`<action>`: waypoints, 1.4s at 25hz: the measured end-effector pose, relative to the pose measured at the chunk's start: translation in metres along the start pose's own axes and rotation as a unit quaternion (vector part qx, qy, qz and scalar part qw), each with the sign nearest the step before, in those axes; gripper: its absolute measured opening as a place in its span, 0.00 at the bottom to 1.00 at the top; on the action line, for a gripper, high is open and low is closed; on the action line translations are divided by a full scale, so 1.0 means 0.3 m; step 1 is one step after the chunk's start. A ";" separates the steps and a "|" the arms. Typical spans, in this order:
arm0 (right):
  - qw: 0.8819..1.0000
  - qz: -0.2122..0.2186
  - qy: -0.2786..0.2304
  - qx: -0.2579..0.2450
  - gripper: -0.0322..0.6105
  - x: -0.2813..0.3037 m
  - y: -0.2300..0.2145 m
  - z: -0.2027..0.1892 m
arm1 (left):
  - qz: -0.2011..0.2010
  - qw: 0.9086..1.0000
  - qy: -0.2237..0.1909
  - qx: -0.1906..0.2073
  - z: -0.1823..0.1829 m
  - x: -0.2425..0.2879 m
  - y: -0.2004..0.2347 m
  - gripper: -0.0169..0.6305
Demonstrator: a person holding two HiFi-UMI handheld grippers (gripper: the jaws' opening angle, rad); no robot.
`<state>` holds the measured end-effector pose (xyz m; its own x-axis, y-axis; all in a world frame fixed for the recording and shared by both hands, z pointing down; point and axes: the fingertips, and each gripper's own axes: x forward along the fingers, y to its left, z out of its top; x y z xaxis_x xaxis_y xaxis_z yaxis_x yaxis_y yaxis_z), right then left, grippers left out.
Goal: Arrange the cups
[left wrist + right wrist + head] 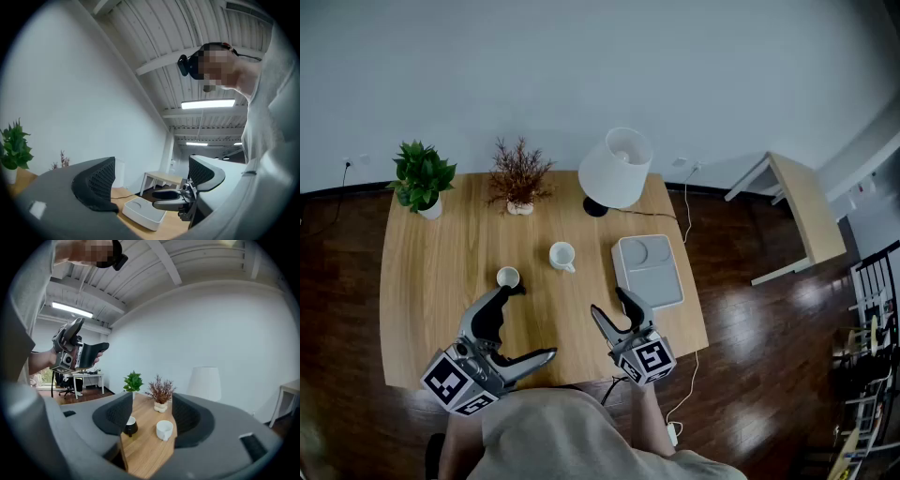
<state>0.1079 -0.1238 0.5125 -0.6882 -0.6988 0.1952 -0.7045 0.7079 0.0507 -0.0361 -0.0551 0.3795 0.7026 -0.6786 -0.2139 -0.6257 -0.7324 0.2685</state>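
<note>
The fingers [511, 298] of the left gripper [534, 322] are standing wide apart with nothing between them. Those of the right gripper [609, 302] are likewise parted and empty.

Head view: we are seeing both grippers hovering over the near edge of the wooden surface [431, 281], short of the cups, so we are judging that no grasp has begun. The dark cup [508, 277] is sitting just ahead of the left gripper. The white cup [562, 255] is standing a little farther in, near the middle. The grey tray [649, 281] is lying bare at the right, with two round recesses at its far end, which is suggesting to us where the cups belong. A lamp [616, 169], a green plant [422, 176] and a dried plant [518, 176] are lining the far edge, clear of the working area.

Left gripper view: we are looking between the open fingers [96, 183] toward the tray and the right gripper, not toward a cup. This gripper is tilting upward and is not yet aimed.

Right gripper view: both cups are showing in the gap between the parted fingers [115, 416], dark cup left and white cup right, well beyond the tips. We are reading this as lining up for an approach.
</note>
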 end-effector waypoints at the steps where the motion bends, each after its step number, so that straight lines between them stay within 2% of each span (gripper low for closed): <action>1: 1.000 0.001 0.007 0.004 0.46 0.008 0.002 -0.019 | 0.002 1.000 0.004 0.004 -0.006 -0.001 0.006 0.77; 7: 0.999 0.012 0.050 0.016 0.45 0.053 0.021 -0.133 | 0.013 1.000 0.008 -0.003 -0.036 -0.013 0.043 0.76; 9: 0.997 0.012 0.069 0.019 0.46 0.065 0.010 -0.179 | 0.022 1.000 0.008 -0.008 -0.037 -0.015 0.062 0.73; 11: 0.995 0.014 0.094 0.017 0.45 0.094 -0.007 -0.238 | 0.027 1.000 0.007 -0.009 -0.032 -0.015 0.079 0.60; 13: 0.992 0.020 0.126 0.011 0.46 0.141 -0.020 -0.313 | 0.023 1.000 0.004 -0.003 -0.030 -0.019 0.084 0.56; 15: 0.987 0.031 0.159 0.004 0.45 0.198 -0.026 -0.396 | 0.018 1.000 0.001 -0.001 -0.039 -0.028 0.081 0.46; 18: 0.979 0.040 0.197 -0.002 0.45 0.270 -0.045 -0.500 | 0.018 1.000 0.000 -0.021 -0.062 -0.036 0.083 0.46; 21: 0.973 0.038 0.228 -0.001 0.46 0.343 -0.092 -0.579 | 0.026 0.999 0.006 -0.031 -0.066 -0.035 0.101 0.64; 22: 0.970 0.037 0.238 0.001 0.45 0.374 -0.111 -0.606 | 0.028 0.999 0.008 -0.031 -0.064 -0.037 0.107 0.68; 28: 0.945 0.056 0.322 -0.005 0.45 0.546 -0.167 -0.793 | 0.033 0.999 0.020 -0.037 -0.102 -0.063 0.119 0.68; 30: 0.937 0.059 0.343 -0.016 0.40 0.577 -0.176 -0.824 | 0.035 0.998 0.022 -0.037 -0.102 -0.066 0.123 0.68; 35: 0.920 0.050 0.386 -0.036 0.40 0.633 -0.207 -0.860 | 0.047 0.998 0.015 -0.030 -0.079 -0.085 0.149 0.68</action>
<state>0.0656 -0.2740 0.7991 -0.4005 -0.3680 0.8391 -0.6117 0.7892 0.0541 -0.0741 -0.0691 0.4191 0.6516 -0.7421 -0.1570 -0.6687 -0.6597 0.3429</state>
